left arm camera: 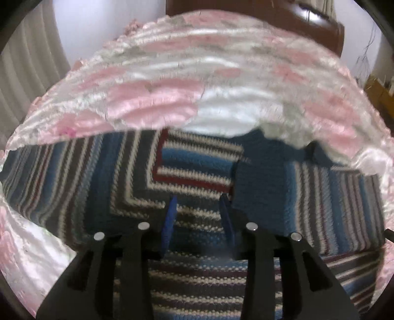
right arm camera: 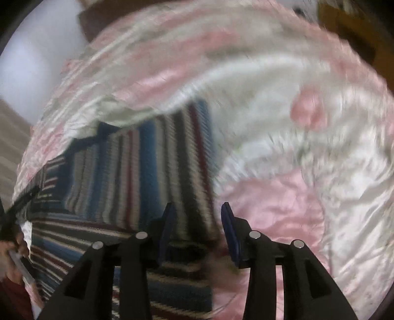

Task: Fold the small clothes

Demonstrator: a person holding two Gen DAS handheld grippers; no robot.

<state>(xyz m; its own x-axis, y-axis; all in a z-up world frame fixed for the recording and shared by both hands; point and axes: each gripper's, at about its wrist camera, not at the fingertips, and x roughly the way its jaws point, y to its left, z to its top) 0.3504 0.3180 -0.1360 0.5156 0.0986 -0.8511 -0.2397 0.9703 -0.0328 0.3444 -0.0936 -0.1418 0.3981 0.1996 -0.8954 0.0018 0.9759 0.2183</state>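
Note:
A knitted sweater (left arm camera: 103,172) with blue, grey, white and dark red stripes lies flat on a pink and white satin bedspread (left arm camera: 152,81). A plain blue flap (left arm camera: 258,182) is folded over its middle. My left gripper (left arm camera: 200,204) hovers low over the sweater, open, with nothing between its blue pads. In the right wrist view the same sweater (right arm camera: 138,167) fills the left half, and my right gripper (right arm camera: 198,214) stands open over the sweater's right edge where it meets the bedspread (right arm camera: 283,197). This view is blurred.
A dark brown wooden headboard (left arm camera: 270,14) rises behind the bed. Pale curtains (left arm camera: 29,69) hang at the left, and a brown cardboard box (left arm camera: 379,91) sits at the right. A person's hand (right arm camera: 12,251) holds the other gripper's handle at the far left.

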